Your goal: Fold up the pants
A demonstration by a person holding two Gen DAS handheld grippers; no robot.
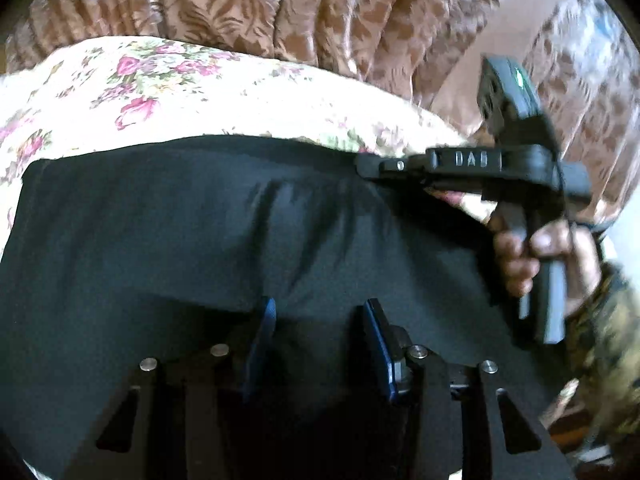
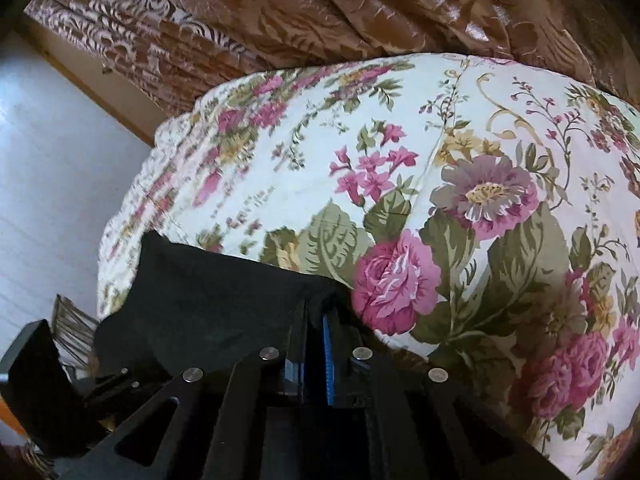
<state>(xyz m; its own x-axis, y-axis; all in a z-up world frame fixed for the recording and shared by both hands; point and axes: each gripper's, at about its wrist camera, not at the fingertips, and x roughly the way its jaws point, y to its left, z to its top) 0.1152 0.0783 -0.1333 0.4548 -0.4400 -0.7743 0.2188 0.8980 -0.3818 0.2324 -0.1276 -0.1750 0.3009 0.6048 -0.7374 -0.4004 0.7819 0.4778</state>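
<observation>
Black pants (image 1: 224, 240) lie spread across a bed, on a floral bedspread (image 1: 120, 92) of cream ground with pink roses and green leaves. Cloth is bunched into soft ridges near the far edge, smoother toward the near side. Far right corner of the pants (image 2: 208, 300) is lifted off the bedspread (image 2: 460, 152), drawn up into a peak. Right hand-held gripper (image 2: 316, 344) is pinched onto that corner: blue-padded fingers nearly together with black cloth between them. From the left wrist view the same right hand-held gripper (image 1: 374, 168) reaches in from the right, its tip at the far edge of the pants, with the person's right hand (image 1: 532, 256) wrapped round the handle and a patterned sleeve (image 1: 608, 328) behind it. Left hand-held gripper (image 1: 320, 320) sits over the near part of the pants, fingers set apart with a clear gap, blue pads (image 1: 262, 336) facing inward; dark cloth shows in the gap, but whether the fingers touch it I cannot tell. Behind the bed hangs a brown curtain (image 2: 320, 8) with a glossy leaf pattern. Pale floor (image 2: 52, 184) lies to the left of the bed.
</observation>
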